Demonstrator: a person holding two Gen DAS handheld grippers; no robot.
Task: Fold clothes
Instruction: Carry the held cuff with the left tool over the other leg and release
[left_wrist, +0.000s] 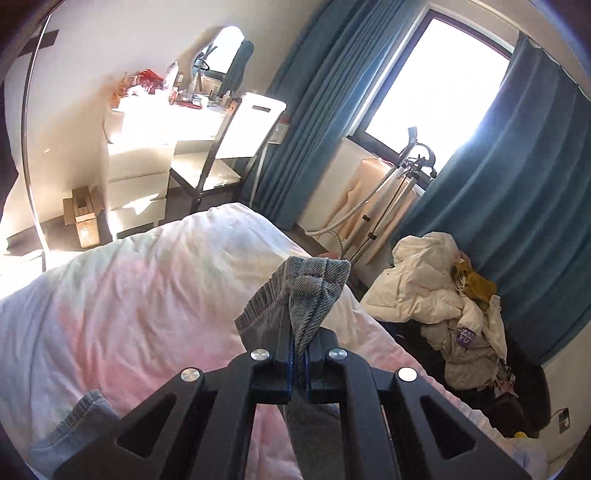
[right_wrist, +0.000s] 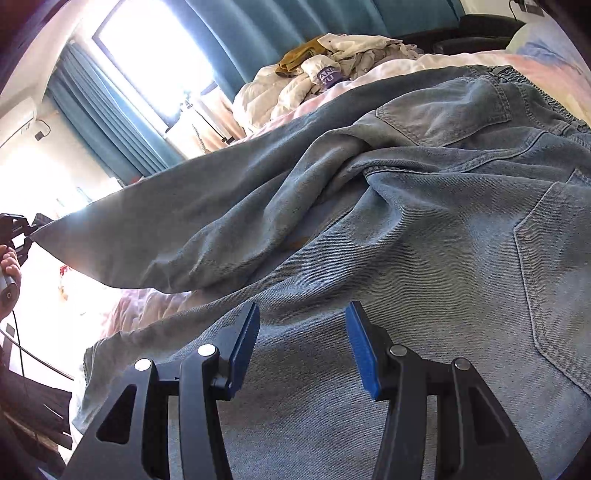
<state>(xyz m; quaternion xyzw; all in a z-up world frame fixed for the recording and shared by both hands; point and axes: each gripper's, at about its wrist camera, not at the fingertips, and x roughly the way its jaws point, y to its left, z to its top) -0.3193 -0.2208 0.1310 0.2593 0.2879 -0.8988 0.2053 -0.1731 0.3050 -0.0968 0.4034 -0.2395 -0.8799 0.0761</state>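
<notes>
Light blue jeans (right_wrist: 424, 206) lie spread over the bed, back pockets up, waistband at the far right. My left gripper (left_wrist: 299, 332) is shut on a bunched hem of one leg (left_wrist: 306, 288), held up above the quilt. In the right wrist view that leg (right_wrist: 155, 229) rises off the bed toward the left gripper (right_wrist: 14, 229) at the left edge, with a hand (right_wrist: 9, 266) holding it. My right gripper (right_wrist: 301, 321) hovers open just over the denim near the seat, nothing between its blue pads (right_wrist: 245, 343).
A pink and white quilt (left_wrist: 147, 295) covers the bed. A heap of cream and yellow clothes (left_wrist: 443, 295) lies by the blue curtains (left_wrist: 517, 184). A white dressing table (left_wrist: 162, 125), a chair (left_wrist: 221, 162) and a tripod (left_wrist: 399, 192) stand beyond the bed.
</notes>
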